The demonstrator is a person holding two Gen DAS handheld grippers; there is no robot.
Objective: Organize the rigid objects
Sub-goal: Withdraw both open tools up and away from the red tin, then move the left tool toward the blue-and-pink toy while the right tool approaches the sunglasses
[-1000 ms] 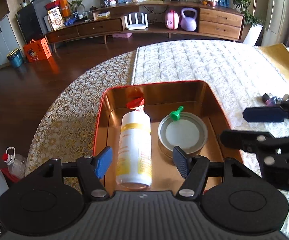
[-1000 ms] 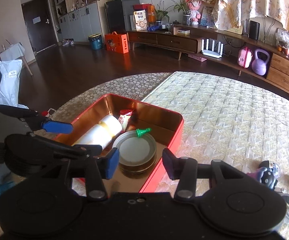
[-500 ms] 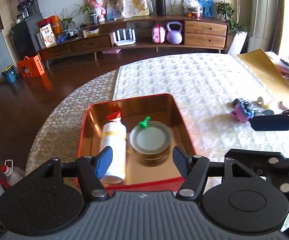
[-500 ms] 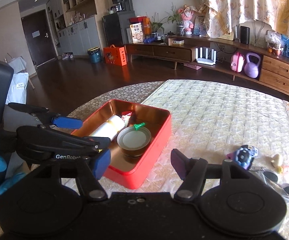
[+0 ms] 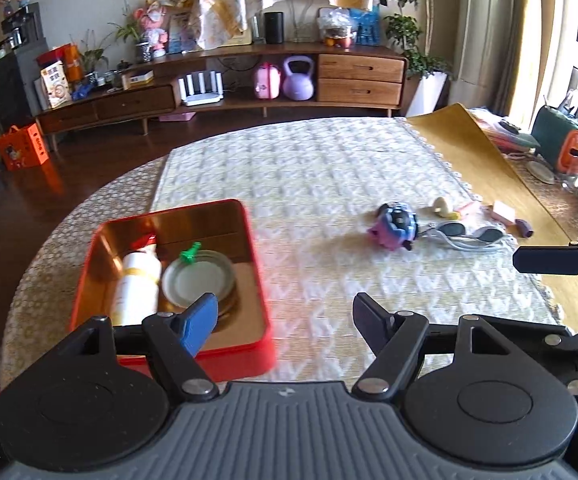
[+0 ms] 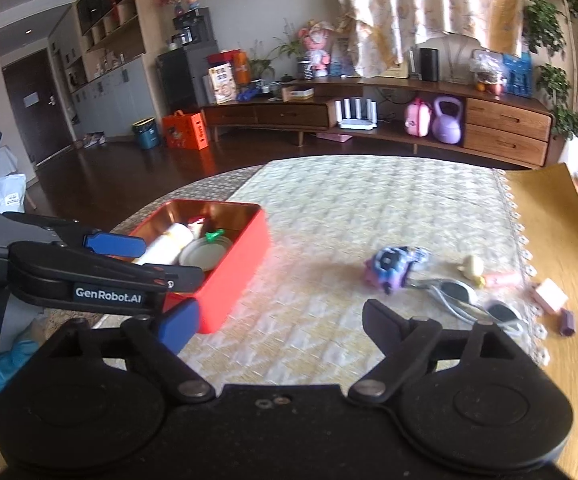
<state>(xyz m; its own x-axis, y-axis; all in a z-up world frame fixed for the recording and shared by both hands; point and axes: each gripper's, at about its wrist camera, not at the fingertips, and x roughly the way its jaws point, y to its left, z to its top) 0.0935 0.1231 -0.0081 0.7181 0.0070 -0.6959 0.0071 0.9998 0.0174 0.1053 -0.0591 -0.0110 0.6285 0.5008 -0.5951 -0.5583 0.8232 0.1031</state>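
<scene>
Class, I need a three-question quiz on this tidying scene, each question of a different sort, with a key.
1. True or false: the white bottle lies on its side inside the red tin.
2. Which sits nearest the swimming goggles? A) purple toy car B) round lid C) purple kettlebell
3. Fill in: both the left gripper and right gripper are ____ and hold nothing.

Key: 1 true; 2 A; 3 open.

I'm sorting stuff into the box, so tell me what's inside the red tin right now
Inside the red tin: a white bottle lying on its side, a round metal lid beside it, and a small green piece. What lies under the lid is hidden.
</scene>
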